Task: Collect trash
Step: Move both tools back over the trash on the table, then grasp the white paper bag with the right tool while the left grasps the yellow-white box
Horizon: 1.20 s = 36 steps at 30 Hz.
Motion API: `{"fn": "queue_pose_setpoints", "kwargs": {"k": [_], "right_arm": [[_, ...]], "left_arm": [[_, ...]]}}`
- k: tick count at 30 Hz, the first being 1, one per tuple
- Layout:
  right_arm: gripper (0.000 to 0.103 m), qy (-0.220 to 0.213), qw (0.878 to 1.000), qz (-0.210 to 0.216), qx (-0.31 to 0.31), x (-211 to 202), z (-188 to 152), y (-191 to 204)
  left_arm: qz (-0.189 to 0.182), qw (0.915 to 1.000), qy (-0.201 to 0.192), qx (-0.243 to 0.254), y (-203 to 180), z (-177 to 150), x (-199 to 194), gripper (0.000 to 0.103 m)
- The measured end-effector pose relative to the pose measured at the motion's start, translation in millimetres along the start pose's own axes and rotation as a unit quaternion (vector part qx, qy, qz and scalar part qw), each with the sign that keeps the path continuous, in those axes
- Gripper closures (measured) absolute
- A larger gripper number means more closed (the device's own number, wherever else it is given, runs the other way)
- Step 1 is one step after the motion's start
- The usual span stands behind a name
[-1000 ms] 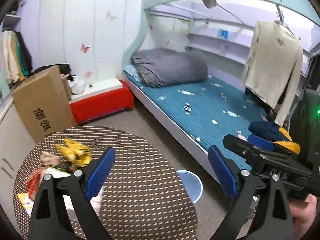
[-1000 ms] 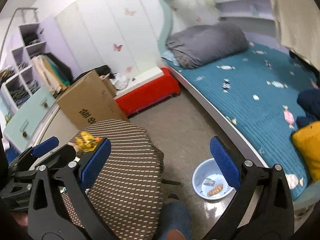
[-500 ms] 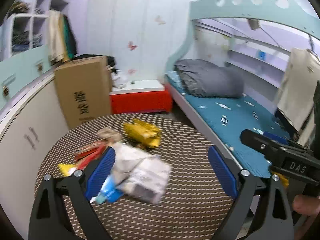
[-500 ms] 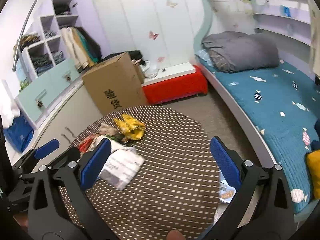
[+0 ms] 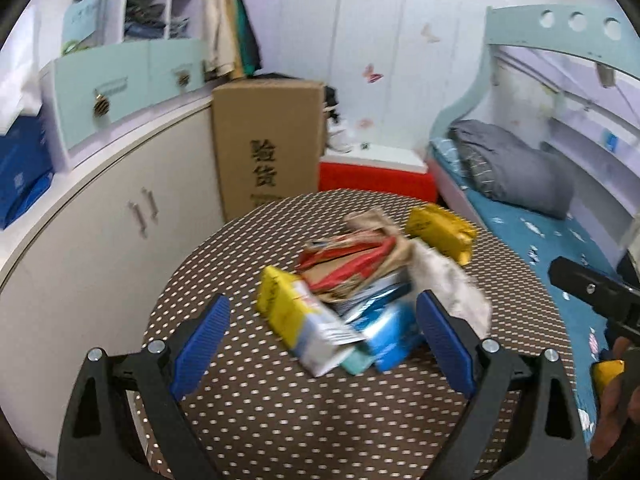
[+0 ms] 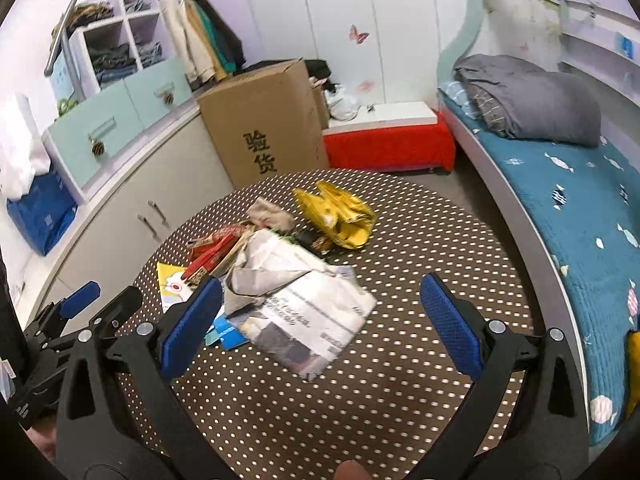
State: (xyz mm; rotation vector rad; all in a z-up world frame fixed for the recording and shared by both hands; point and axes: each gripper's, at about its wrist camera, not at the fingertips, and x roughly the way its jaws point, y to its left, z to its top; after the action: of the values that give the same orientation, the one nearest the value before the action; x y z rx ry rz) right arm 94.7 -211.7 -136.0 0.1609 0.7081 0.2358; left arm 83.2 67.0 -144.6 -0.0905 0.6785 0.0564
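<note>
While both pairs of tongs hang over the round worktop [image 6: 400,400], neither one holds anything. The left tongs [image 5: 320,336] sit low in the left wrist frame, their blue ribbed pads spread wide apart, tilted down toward the heap of trash [image 5: 360,280] at frame centre. The right tongs [image 6: 316,320] are just as wide apart in the lower half of the right wrist frame, with the crumpled grey-white paper bag [image 6: 304,300] lying between the pads in view, though I can't tell how far above it they are. At the lower left of that frame the left tongs show again from the side, black arms and blue tips. At the far right edge of the left wrist frame a hand [image 5: 612,400] grips the black body of the other tool.

The worktop is covered with a brown cloth dotted in white. The trash sits bunched together near its middle: a creased shiny yellow foil wrapper [image 6: 336,212] toward the upper side of the pile, flat red packets [image 6: 212,248], a yellow-and-white carton [image 5: 296,316], a blue pouch [image 5: 388,332], and a wad of brownish paper [image 6: 268,212]. The left wrist picture is smeared, so finer detail is lost.

Behind the worktop stands a tall cardboard box [image 6: 264,128] printed with black characters, its contents hidden, beside a red bench [image 6: 388,144] and a bed [image 6: 580,200] with a teal cover.
</note>
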Motion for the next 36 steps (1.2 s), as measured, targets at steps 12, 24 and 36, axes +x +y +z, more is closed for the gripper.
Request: {"fn": "queue_pose_setpoints", "kwargs": {"k": [12, 24, 36], "right_arm": [[0.006, 0.051, 0.999, 0.020, 0.002, 66, -11, 33], [0.043, 0.064, 0.998, -0.019, -0.010, 117, -20, 54], [0.067, 0.048, 0.998, 0.035, 0.019, 71, -23, 8]], "left_arm": [[0.035, 0.9980, 0.048, -0.020, 18, -11, 50, 0.011], [-0.010, 0.9955, 0.088, -0.032, 23, -16, 91, 0.032], [-0.040, 0.9950, 0.086, -0.030, 28, -23, 79, 0.073]]}}
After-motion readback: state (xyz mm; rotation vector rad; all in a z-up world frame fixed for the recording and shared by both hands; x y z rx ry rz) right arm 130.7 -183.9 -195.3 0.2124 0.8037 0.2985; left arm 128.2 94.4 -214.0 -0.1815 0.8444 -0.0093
